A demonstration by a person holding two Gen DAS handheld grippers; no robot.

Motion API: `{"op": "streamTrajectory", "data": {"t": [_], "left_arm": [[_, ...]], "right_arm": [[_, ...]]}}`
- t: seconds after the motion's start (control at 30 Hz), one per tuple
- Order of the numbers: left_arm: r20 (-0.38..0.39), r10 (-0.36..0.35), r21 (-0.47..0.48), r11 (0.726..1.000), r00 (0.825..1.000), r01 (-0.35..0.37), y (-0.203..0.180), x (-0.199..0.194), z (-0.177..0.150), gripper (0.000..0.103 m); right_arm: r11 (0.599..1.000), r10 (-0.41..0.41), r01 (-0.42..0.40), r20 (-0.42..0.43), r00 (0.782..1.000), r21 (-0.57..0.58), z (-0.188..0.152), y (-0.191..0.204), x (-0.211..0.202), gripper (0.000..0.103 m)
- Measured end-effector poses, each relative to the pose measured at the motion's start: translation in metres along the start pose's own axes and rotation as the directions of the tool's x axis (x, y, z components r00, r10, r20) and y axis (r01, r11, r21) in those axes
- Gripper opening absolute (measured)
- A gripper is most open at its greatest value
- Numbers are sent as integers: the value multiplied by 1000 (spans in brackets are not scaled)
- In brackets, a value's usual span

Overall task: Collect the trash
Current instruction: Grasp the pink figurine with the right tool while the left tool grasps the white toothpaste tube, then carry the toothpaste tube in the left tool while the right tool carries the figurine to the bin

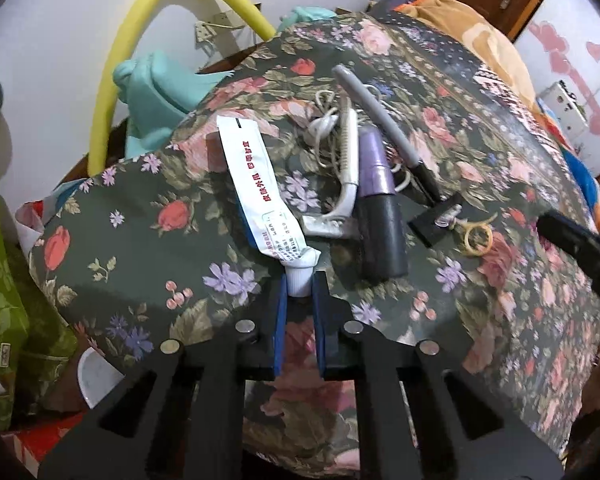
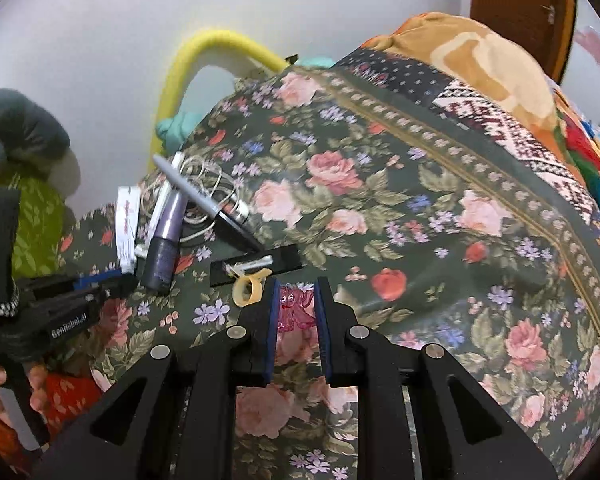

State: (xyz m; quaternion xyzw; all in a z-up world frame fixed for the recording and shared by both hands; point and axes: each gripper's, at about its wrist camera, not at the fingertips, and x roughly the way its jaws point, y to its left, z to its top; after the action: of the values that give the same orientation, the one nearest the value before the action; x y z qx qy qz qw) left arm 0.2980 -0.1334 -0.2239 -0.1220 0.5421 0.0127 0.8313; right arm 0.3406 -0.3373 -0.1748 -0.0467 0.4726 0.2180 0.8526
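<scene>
Two pairs of fingers are nearly closed: the left gripper (image 1: 300, 286) pinches the ointment tube (image 1: 260, 192) by its white cap (image 1: 299, 282), while the right gripper (image 2: 297, 300) holds a small pink sticker (image 2: 296, 306).

You can read white lettering, "GenRobot.AI", on the black body of the left gripper (image 2: 74, 286) where it enters the right wrist view from the left; the last letters are slightly blurred.

On the white ointment tube (image 1: 260, 192) in the left wrist view you see two groups of red Chinese characters running along its length. They look like 皮肤外用 and 口服禁止, but the second group is not sharp enough for you to be sure. Near the tube's crimped neck sits a block of small black print, too fine to read.

You find no other legible text, number or sign in either view.
</scene>
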Motion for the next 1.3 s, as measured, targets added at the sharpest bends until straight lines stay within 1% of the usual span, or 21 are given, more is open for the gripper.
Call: {"op": "streamTrajectory", "data": {"t": [0.13, 0.2, 0.47, 0.57, 0.67, 0.87, 1.0, 1.17, 1.3], "left_arm": [[39, -31, 21, 999, 999, 30, 0, -20, -3, 11], [56, -36, 34, 999, 998, 34, -3, -30, -3, 11], [140, -34, 92, 996, 990, 21, -12, -81, -4, 11], [169, -42, 94, 995, 985, 27, -11, -101, -7, 11], [195, -35, 99, 995, 980, 15, -8, -118, -11, 11], [244, -21, 95, 996, 970, -2, 11, -155, -28, 11], [264, 1, 79, 997, 965, -23, 31, -176, -43, 11], [278, 40, 44, 998, 960, -55, 66, -199, -66, 11], [273, 74, 4, 997, 959, -78, 98, -212, -87, 11]], "right_arm": [[1000, -16, 15, 42, 999, 10, 6, -3, -16, 16], [1000, -18, 17, 63, 998, 16, 10, -3, -26, 16], [999, -31, 29, 136, 990, 20, 22, 1, -64, 16], [999, -37, 37, 162, 986, 3, 25, 11, -81, 16], [999, -33, 36, 181, 983, -10, 26, 22, -95, 16], [999, -5, 14, 216, 976, -41, 26, 56, -118, 16], [997, 26, -8, 232, 972, -77, 22, 89, -128, 16], [990, 81, -53, 232, 969, -127, 15, 134, -134, 16], [979, 132, -94, 211, 968, -181, 7, 178, -131, 16]]}}
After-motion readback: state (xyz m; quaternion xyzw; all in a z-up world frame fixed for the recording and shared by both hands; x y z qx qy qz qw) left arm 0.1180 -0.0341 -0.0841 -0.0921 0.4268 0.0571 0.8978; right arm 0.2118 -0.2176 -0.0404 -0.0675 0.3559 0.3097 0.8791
